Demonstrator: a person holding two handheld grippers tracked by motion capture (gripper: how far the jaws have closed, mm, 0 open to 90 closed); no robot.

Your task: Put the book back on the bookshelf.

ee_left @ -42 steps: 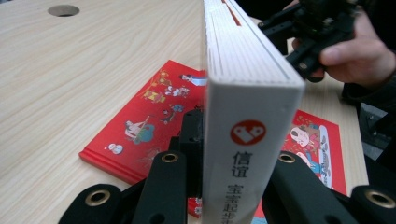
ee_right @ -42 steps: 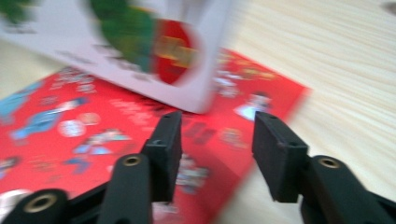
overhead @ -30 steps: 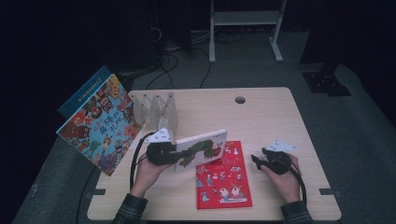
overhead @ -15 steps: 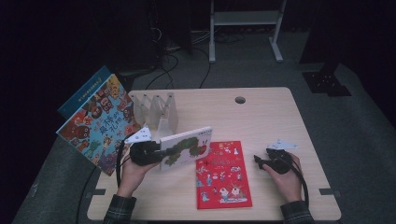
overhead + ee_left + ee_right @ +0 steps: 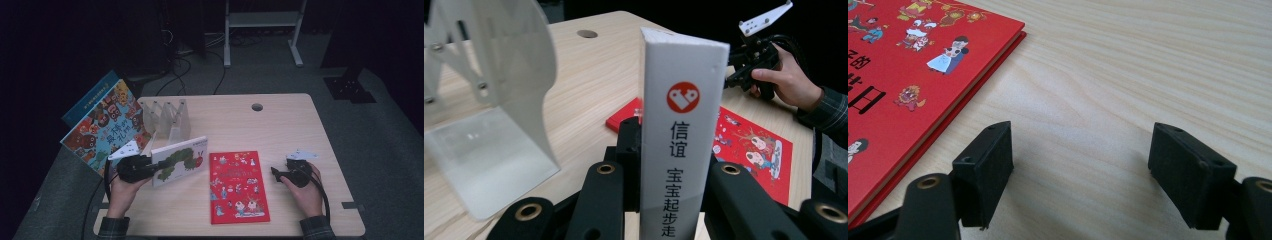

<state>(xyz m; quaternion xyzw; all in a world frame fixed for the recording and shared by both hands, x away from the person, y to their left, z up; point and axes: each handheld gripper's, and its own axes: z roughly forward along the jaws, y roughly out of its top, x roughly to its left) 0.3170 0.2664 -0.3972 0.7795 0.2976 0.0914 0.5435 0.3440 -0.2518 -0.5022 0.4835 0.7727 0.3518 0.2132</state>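
Note:
My left gripper [image 5: 152,168] is shut on a white caterpillar picture book [image 5: 181,159] and holds it above the table's left front. In the left gripper view the book's spine [image 5: 681,115] stands upright, pressed between the two black jaws. A red picture book [image 5: 237,186] lies flat at the front centre. My right gripper [image 5: 278,174] sits low over the bare wood just right of the red book [image 5: 908,70]. Its jaws have just been opening, and they stand wide apart with nothing between them.
A white wire book rack [image 5: 167,119] stands at the table's left back, close to the left gripper's camera [image 5: 489,100]. Large colourful books [image 5: 102,125] lean off the table's left edge. A cable hole [image 5: 257,107] sits in the far centre of the table.
My left gripper has carried the white book to the left, away from the red book and toward the rack's near end. The right hand has stayed in place.

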